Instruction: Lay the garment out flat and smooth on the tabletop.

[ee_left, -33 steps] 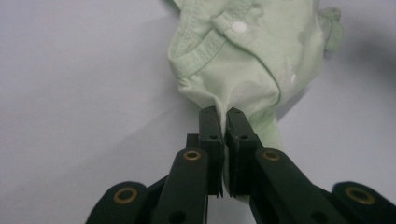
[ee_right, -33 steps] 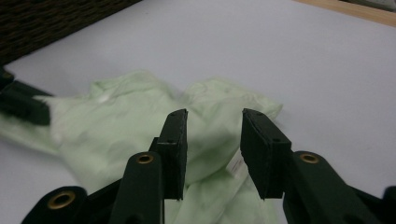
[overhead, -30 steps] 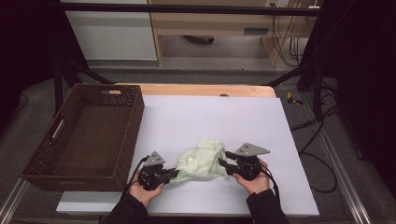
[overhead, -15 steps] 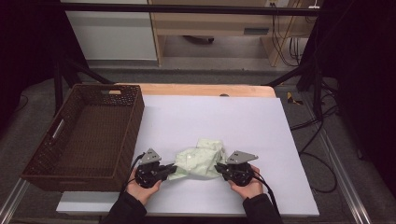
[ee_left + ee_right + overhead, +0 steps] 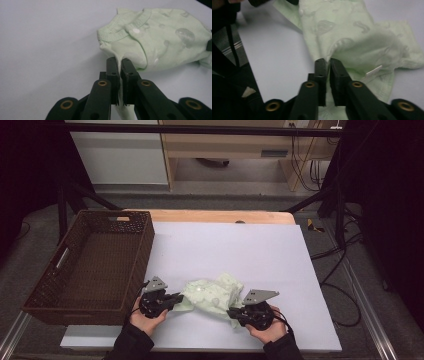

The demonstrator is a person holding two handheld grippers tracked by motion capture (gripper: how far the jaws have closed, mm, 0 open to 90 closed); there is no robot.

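Observation:
A crumpled pale green baby garment (image 5: 212,295) with a faint print lies near the front of the white table sheet (image 5: 225,245). My left gripper (image 5: 179,298) is at its left end and is shut on a fold of the cloth (image 5: 162,37), which runs down between the jaws (image 5: 119,62). My right gripper (image 5: 231,312) is at the garment's front right. A thin edge of the green cloth (image 5: 352,32) is pinched between its jaws (image 5: 326,62). These jaws have just been opening a little, with the cloth still between them. A white label (image 5: 374,70) sticks out beside them.
A dark brown wicker basket (image 5: 145,245) stands on the left, its near right corner close to my left hand. A wooden strip (image 5: 220,216) runs along the table's far edge. Cables (image 5: 345,265) hang off the right side. The white sheet stretches beyond the garment.
My right hand has come toward the table's front edge and slightly left, drawing a corner of the garment with it. The left hand has stayed put.

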